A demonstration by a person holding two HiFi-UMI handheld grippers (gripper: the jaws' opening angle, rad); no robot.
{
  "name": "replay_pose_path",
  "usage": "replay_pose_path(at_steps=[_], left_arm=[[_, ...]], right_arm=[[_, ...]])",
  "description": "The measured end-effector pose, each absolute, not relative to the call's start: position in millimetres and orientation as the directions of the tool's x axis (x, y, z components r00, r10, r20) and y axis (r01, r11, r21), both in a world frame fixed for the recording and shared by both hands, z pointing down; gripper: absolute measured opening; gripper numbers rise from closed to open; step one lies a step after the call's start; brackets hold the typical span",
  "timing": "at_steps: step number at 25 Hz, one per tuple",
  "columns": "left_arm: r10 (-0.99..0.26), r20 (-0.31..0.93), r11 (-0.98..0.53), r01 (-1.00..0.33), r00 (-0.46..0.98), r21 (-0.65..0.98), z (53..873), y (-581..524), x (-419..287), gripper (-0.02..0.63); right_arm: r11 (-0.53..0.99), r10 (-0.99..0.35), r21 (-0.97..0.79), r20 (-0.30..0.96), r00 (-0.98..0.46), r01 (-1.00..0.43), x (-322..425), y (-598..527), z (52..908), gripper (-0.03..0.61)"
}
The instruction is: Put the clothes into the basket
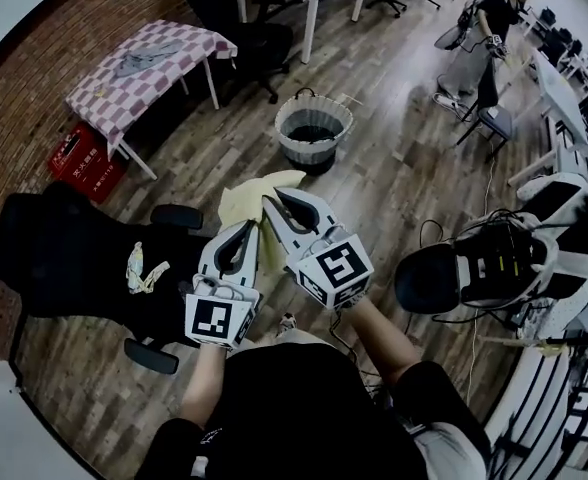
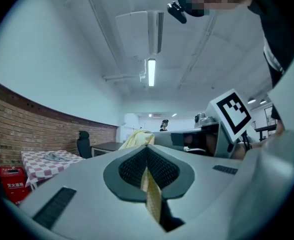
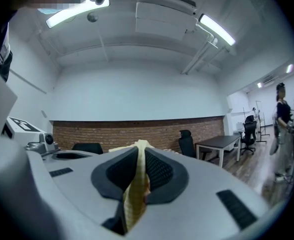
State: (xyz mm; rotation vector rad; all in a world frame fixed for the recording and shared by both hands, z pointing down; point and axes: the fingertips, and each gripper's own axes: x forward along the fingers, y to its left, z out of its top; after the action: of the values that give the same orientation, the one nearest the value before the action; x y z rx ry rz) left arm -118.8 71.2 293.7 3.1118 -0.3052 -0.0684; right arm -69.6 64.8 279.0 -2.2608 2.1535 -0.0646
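A pale yellow cloth [image 1: 258, 206] hangs in the air between both grippers, over the wooden floor. My left gripper [image 1: 251, 226] is shut on one edge of the cloth [image 2: 151, 196], which shows pinched between its dark pads. My right gripper [image 1: 271, 202] is shut on the other edge of the cloth [image 3: 135, 194]. Both grippers point level, side by side. The round white basket [image 1: 314, 125] stands on the floor beyond them, with something dark inside it. A grey garment [image 1: 146, 58] lies on the checkered table [image 1: 134, 88] at the far left.
A black office chair [image 1: 84, 268] stands close on the left. A red crate [image 1: 84, 163] sits under the checkered table. At the right are another black chair [image 1: 429, 278], desks and cables. A person [image 1: 494, 28] stands far off at the upper right.
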Motion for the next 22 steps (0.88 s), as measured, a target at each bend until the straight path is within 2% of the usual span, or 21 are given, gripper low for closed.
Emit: replay_pose_path(at_steps=[13,18,22], left_arm=[[0.017,-0.044,-0.999,0.018,0.999,0.031,301.2,105.2,-42.9,0.014],[0.087,-0.048,-0.995,0.09,0.995,0.052,312.6,96.4,-6.8,0.014],[0.153,-0.048,-0.987,0.155,0.987,0.042,312.0,105.1,18.5,0.014]], right_arm=[[-0.327,-0.945,-0.056,0.042,0.325,-0.943,21.0,119.7,290.8,0.048],[-0.417,-0.907,-0.045,0.087,0.412,-0.908,60.8,123.1,307.4,0.048],[-0.448,-0.893,-0.058,0.069,0.444,-0.892,80.6,128.2,304.8,0.048]])
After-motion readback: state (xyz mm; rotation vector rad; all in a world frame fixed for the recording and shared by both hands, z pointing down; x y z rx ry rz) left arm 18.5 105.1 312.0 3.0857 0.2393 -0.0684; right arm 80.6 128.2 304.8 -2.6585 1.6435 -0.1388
